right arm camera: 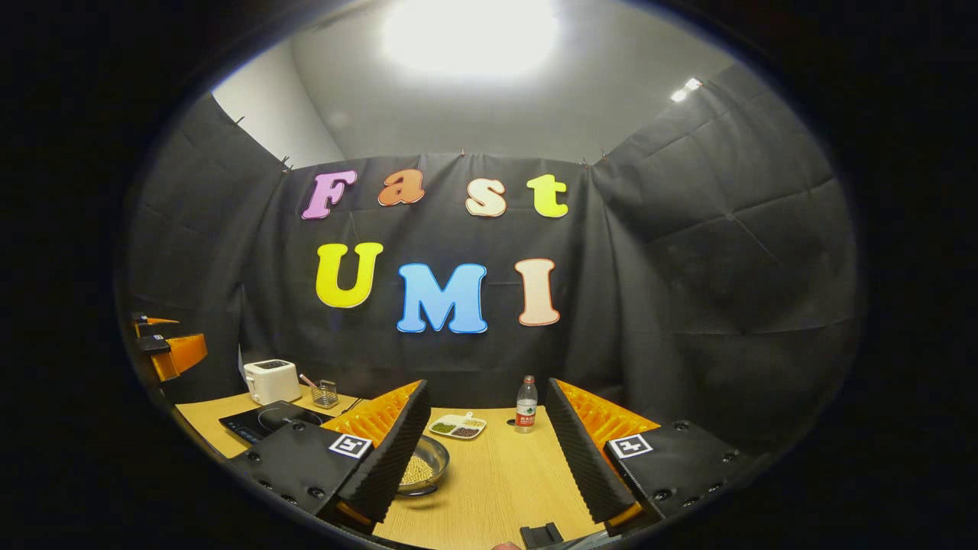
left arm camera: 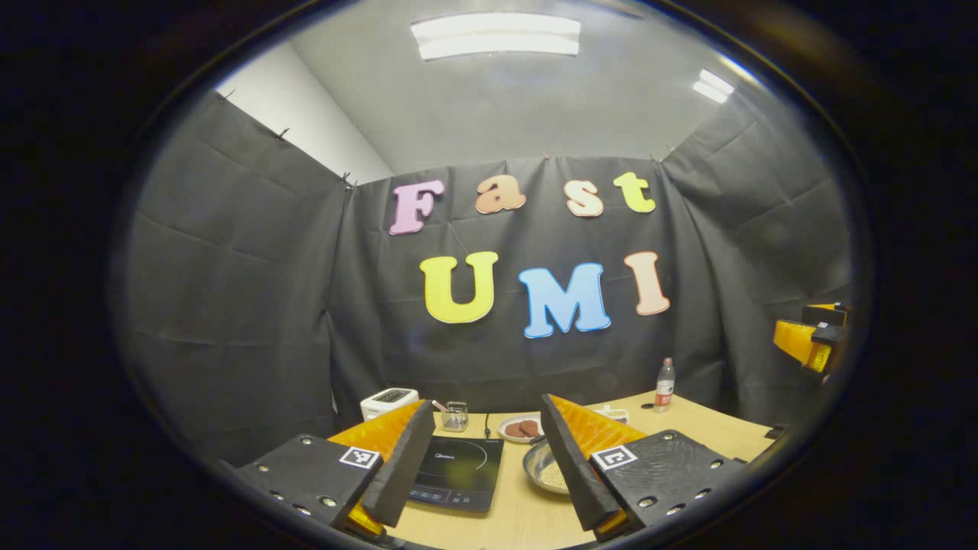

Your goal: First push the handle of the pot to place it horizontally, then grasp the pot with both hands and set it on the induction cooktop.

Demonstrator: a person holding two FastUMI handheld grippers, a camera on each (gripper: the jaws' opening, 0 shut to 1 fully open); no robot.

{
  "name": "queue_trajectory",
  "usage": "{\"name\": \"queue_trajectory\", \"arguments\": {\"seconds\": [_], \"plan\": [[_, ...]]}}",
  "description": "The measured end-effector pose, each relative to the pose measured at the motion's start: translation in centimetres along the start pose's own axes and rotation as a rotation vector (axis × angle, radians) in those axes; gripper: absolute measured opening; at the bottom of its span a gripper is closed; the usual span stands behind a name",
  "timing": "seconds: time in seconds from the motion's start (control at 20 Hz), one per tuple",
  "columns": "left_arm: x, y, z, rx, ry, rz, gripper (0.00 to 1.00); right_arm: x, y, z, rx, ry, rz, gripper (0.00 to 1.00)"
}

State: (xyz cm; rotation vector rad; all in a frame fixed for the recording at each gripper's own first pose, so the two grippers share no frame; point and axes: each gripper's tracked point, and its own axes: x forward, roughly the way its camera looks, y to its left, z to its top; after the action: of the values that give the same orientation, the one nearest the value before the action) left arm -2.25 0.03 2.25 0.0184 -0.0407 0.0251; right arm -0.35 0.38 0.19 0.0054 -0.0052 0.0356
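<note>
**Both grippers spread above the bench, pot untouched**

Left gripper view: the left gripper (left arm camera: 483,458) hangs above the bench (left arm camera: 527,519) with its fingers wide apart and nothing between them. The cooktop (left arm camera: 458,472) lies flat on the bench, seen in the gap between the fingers. Just right of the cooktop sits the pot (left arm camera: 544,467), a shallow metal bowl with pale grains inside, partly hidden by one finger; its handle cannot be made out. Behind the cooktop stand a toaster (left arm camera: 388,400) and a small glass (left arm camera: 455,416), and behind the pot a plate (left arm camera: 521,428) of dark round pieces. Well to the right of the cooktop stands a bottle (left arm camera: 665,386). The right gripper (left arm camera: 811,340) shows far right of the cooktop, raised.

Right gripper view: the right gripper (right arm camera: 489,451) is also held apart and empty above the bench. The pot sits right of the cooktop, partly behind one finger, touching neither. Right of the pot lie a divided dish (right arm camera: 457,426) and the bottle. The toaster and glass stand behind the cooktop. The left gripper shows left of the cooktop, raised.
</note>
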Motion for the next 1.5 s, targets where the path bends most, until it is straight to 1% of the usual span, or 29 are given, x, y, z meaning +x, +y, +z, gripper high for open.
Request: {"name": "queue_trajectory", "arguments": {"seconds": [0.2, 0.55, 0.65, 0.7, 0.75, 0.8, 0.85, 0.9, 0.95, 1.0, 1.1, 1.15, 1.25, 1.3, 1.35, 1.4, 1.5], "plan": [[0.1, 0.0, 0.4, -0.004, -0.011, 0.002, 0.82, 0.3, -0.3, 0.2, 0.008, 0.006, -0.010, 0.97], [0.5, 0.3, 0.6, -0.018, -0.024, 0.002, 0.82, 0.8, 0.5, -0.1, -0.007, 0.026, 0.006, 0.96], [0.4, 0.6, 0.5, -0.020, -0.026, 0.002, 0.82, 0.8, 0.6, 0.2, -0.012, 0.021, 0.008, 0.87], [0.4, 0.7, 0.5, -0.018, -0.026, 0.004, 0.82, 0.8, 0.8, 0.3, -0.014, 0.018, 0.009, 0.89], [0.3, 0.8, 0.6, -0.018, -0.027, 0.004, 0.82, 0.9, 0.9, 0.4, -0.015, 0.015, 0.009, 0.88], [0.3, 1.0, 0.7, -0.018, -0.028, 0.005, 0.85, 0.9, 1.2, 0.4, -0.016, 0.013, 0.014, 0.76], [0.3, 1.1, 0.6, -0.019, -0.029, 0.005, 0.82, 1.0, 1.5, 0.3, -0.021, 0.014, 0.016, 0.72], [0.3, 1.3, 0.6, -0.017, -0.030, 0.006, 0.82, 1.1, 1.3, 0.3, -0.027, 0.010, 0.005, 0.72], [0.4, 1.6, 0.6, -0.015, -0.030, 0.008, 0.82, 1.0, 1.2, 0.7, -0.029, 0.005, 0.003, 0.65], [0.4, 1.9, 0.6, -0.015, -0.030, 0.011, 0.82, 1.0, 1.4, 0.7, -0.031, 0.005, 0.000, 0.54], [0.5, 2.3, 0.5, -0.015, -0.031, 0.015, 0.82, 1.3, 2.0, 0.4, -0.032, 0.010, 0.009, 0.43], [0.7, 2.6, 0.6, -0.014, -0.033, 0.018, 0.82, 1.6, 2.5, 0.1, -0.033, 0.017, 0.025, 0.43], [1.1, 3.2, 0.6, -0.014, -0.035, 0.023, 0.82, 2.0, 3.0, 0.0, -0.035, 0.021, 0.036, 0.30], [1.3, 3.5, 0.5, -0.014, -0.036, 0.026, 0.82, 2.3, 3.4, 0.0, -0.038, 0.021, 0.027, 0.18], [1.4, 3.7, 0.3, -0.014, -0.036, 0.028, 0.82, 2.0, 3.1, -0.1, -0.041, 0.020, 0.019, 0.13], [1.6, 4.1, 0.2, -0.016, -0.037, 0.031, 0.82, 2.4, 3.1, 0.7, -0.042, 0.017, 0.010, 0.03], [2.0, 5.1, 0.1, -0.020, -0.035, 0.035, 0.82, 2.5, 4.6, -0.2, -0.046, 0.026, 0.039, 0.02]]}}
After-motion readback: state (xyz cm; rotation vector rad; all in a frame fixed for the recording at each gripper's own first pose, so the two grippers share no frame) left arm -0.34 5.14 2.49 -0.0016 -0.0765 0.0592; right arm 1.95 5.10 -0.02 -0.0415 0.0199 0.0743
